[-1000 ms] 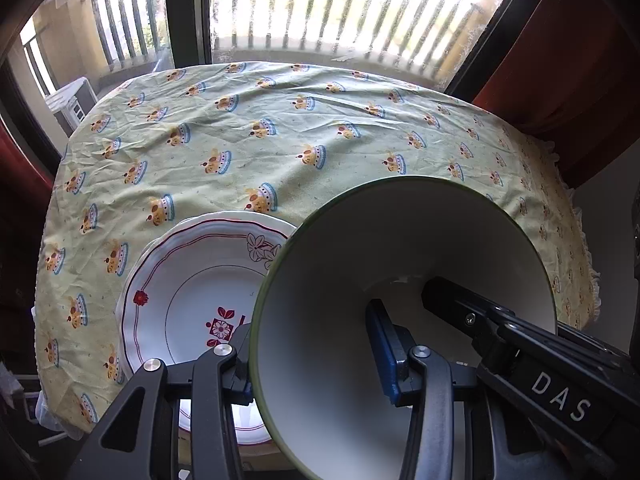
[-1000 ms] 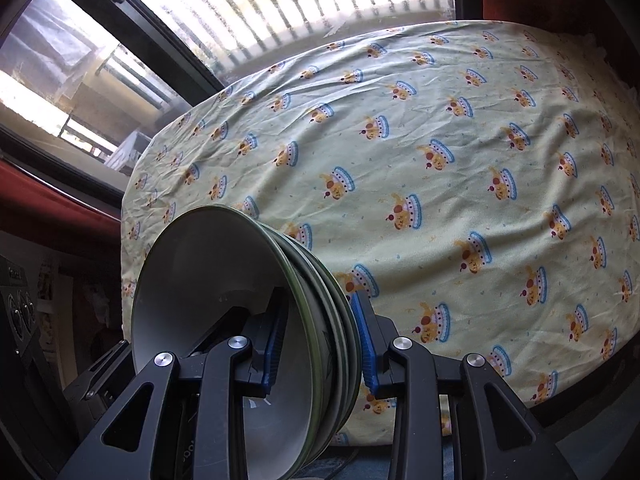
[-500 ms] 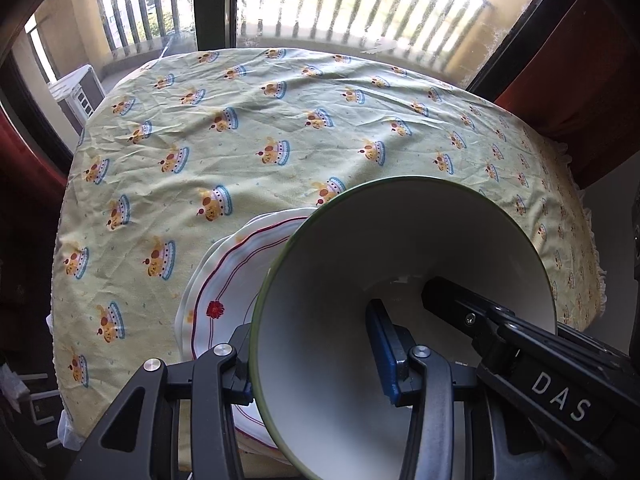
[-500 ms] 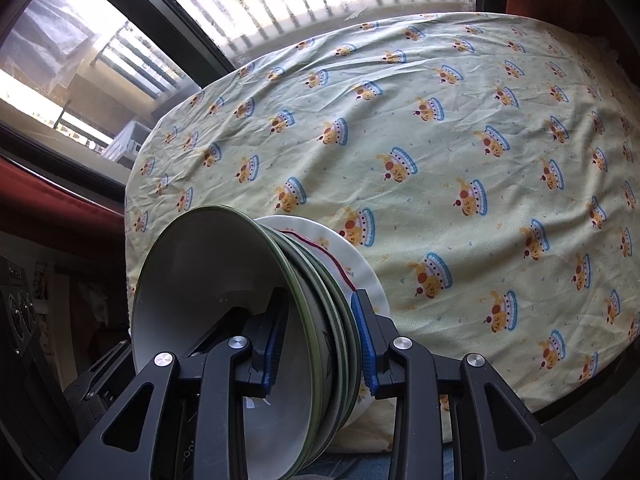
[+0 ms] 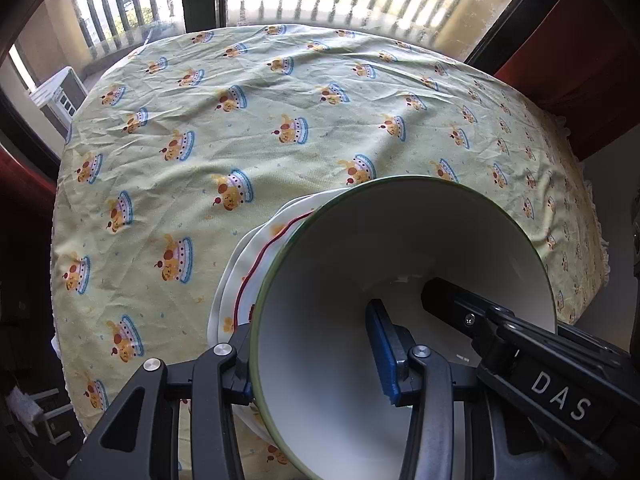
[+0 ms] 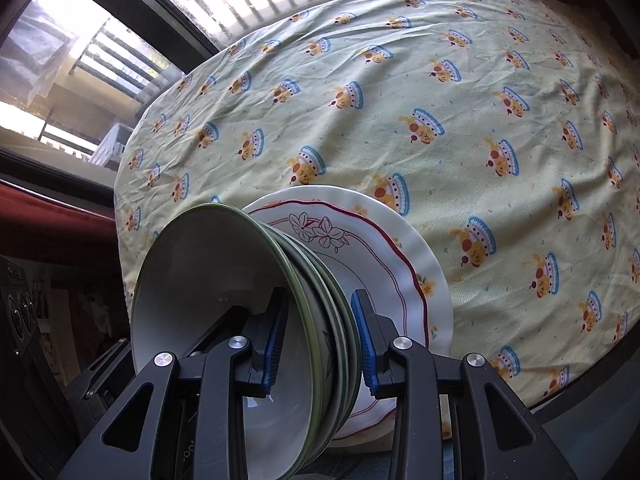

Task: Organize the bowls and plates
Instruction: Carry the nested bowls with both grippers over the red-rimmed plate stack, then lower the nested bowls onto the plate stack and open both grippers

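Both the left gripper (image 5: 316, 364) and right gripper (image 6: 318, 344) were clamped on the rim of the stacked green-rimmed bowls (image 6: 224, 292); the floral plate (image 6: 384, 248) lay just beyond them.

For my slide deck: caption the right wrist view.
Right gripper clamps nested green-rimmed bowls above a floral plate on the patterned tablecloth.

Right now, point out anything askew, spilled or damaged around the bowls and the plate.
Nothing is spilled or visibly broken. The stack of green-rimmed bowls is held tilted on its side, clamped at opposite rims by the left gripper and right gripper, above the floral plate. The tablecloth is wrinkled, nothing more.
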A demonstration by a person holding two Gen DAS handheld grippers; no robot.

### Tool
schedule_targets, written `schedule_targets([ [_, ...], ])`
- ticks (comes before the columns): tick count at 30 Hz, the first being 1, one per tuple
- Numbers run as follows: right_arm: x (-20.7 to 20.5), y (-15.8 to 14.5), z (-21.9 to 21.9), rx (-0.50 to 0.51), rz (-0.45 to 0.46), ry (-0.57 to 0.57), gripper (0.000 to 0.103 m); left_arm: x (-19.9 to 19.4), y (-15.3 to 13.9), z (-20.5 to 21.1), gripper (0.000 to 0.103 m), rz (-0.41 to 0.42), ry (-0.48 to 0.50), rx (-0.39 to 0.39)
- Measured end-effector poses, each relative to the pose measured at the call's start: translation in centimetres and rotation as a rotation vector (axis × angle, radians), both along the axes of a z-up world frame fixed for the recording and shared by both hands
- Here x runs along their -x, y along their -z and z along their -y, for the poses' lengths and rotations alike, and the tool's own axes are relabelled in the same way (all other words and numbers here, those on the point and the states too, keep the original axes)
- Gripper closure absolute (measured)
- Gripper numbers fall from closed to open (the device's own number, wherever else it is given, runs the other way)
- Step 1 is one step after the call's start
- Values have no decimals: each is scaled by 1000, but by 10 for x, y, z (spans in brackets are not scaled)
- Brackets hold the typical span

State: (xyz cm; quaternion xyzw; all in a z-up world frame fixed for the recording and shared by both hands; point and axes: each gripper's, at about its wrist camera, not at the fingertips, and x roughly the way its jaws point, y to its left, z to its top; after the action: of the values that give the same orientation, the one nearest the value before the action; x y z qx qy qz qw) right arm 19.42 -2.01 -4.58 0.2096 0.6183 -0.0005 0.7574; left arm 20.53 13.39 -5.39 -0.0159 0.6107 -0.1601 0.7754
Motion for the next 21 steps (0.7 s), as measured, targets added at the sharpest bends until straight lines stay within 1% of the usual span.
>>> schedule_targets([
  [6, -1, 2, 3, 9, 6, 34, 66, -3, -1, 5, 59, 26, 31, 6],
  [9, -1, 3, 5, 11, 12, 32, 66, -2, 0, 6, 59, 36, 42, 1],
  [12, 1, 5, 5, 3, 1, 37, 62, 1, 0, 4, 59, 34, 46, 8],
  [17, 4, 4, 2, 21, 22, 30, 62, 6, -1, 3, 59, 62, 43, 7],
  [19, 5, 3, 1, 46, 29, 28, 61, 8, 0, 1, 55, 62, 40, 13],
  [21, 7, 1, -1, 75, 41, 17, 61, 10, 2, -1, 48, 63, 41, 15],
])
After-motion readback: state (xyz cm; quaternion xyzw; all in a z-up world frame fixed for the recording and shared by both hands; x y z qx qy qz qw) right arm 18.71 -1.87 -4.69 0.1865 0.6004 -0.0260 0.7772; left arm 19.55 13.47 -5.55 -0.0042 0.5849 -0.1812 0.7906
